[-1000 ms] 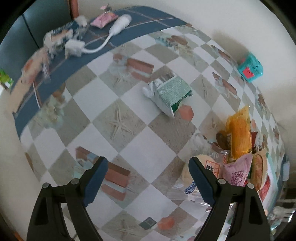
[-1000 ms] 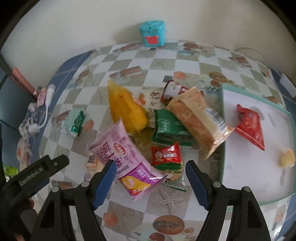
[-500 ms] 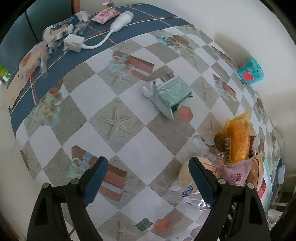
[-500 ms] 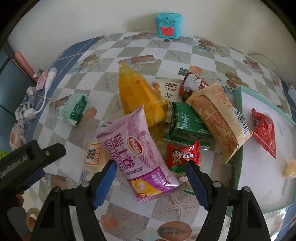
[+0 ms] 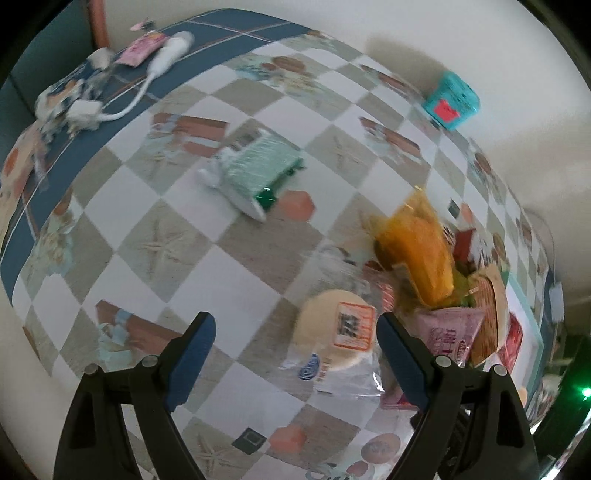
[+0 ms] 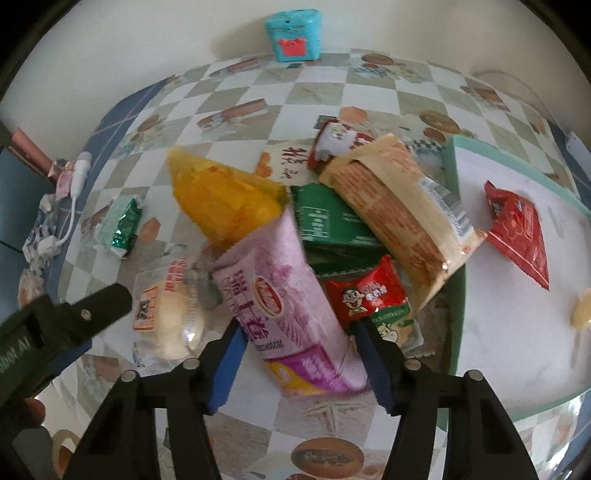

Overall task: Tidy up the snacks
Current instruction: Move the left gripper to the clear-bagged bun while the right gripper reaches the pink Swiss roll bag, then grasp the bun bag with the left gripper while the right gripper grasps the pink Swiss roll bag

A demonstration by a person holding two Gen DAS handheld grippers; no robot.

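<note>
A heap of snacks lies on the checkered tablecloth. My right gripper [image 6: 301,354] is open, its blue pads on either side of the lower end of a pink wafer pack [image 6: 288,314]; contact is unclear. Behind it lie an orange bag [image 6: 225,201], a green pack [image 6: 332,225], a tan biscuit pack [image 6: 399,206] and a small red packet [image 6: 365,291]. My left gripper [image 5: 295,354] is open over a wrapped bun [image 5: 340,339], which shows in the right wrist view [image 6: 170,317] too. A mint-green pack [image 5: 258,170] lies apart.
A white tray with a green rim [image 6: 458,236] at the right holds a red packet [image 6: 517,225] and a pale sweet [image 6: 583,314]. A teal box [image 6: 293,35] stands by the wall. A white charger and cable [image 5: 122,99] lie on the blue border.
My right gripper has come down and forward around the pink wafer pack and narrowed its jaws. My left gripper has swung right toward the wrapped bun.
</note>
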